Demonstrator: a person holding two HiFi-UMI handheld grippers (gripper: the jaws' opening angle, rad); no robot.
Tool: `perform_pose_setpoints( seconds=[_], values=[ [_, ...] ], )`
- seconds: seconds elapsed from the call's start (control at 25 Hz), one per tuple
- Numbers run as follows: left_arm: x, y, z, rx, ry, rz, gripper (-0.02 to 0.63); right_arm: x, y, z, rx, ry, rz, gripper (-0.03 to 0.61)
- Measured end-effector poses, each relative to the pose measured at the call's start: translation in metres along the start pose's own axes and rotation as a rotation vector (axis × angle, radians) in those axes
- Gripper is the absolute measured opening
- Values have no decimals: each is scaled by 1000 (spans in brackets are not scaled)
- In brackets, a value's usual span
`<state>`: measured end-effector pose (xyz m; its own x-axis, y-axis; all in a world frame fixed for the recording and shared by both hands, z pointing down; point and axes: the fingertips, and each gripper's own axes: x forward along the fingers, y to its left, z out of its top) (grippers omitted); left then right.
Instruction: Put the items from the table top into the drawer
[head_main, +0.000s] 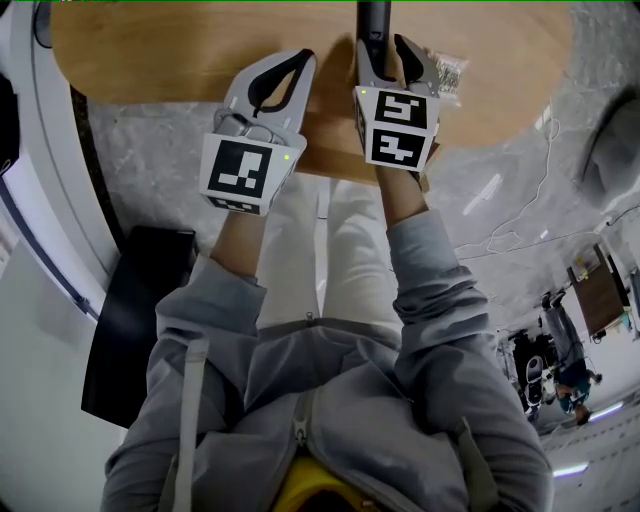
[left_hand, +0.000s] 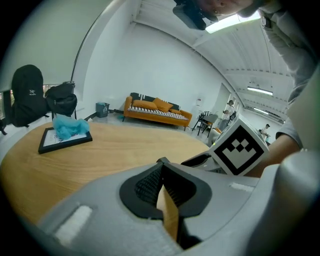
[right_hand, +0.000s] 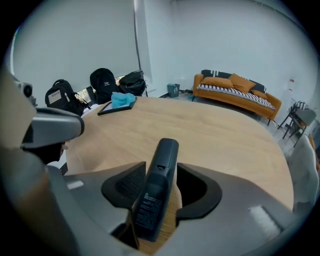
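The right tongs (right_hand: 157, 169) are parted around a dark remote (right_hand: 161, 160) at the near edge of the desk (right_hand: 220, 130), with a gap at one pad; the print on the remote's back is too small to be read. The left tongs (left_hand: 161, 165) are shut and empty. A crinkled packet (head_main: 448, 75) is seen just beside the right tongs, and a black frame (left_hand: 50, 142) bearing a teal cloth (left_hand: 70, 126) lies far across the desk.

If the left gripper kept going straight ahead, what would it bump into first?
Most likely the bare wooden table top just ahead of the left gripper; nothing lies between. The picture frame is well off left.
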<state>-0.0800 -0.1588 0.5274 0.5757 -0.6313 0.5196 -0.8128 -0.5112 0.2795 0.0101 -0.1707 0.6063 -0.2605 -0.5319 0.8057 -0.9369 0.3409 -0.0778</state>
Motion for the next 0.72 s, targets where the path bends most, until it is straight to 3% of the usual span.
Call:
perform_pose_setpoints(
  seconds=[0.48, 0.72],
  values=[
    [14, 1, -19, -17, 61, -10, 6, 23, 0, -13, 80, 108, -31, 216],
    [12, 2, -23, -28, 69, 2, 6, 26, 1, -13, 92, 130, -56, 201]
  ],
)
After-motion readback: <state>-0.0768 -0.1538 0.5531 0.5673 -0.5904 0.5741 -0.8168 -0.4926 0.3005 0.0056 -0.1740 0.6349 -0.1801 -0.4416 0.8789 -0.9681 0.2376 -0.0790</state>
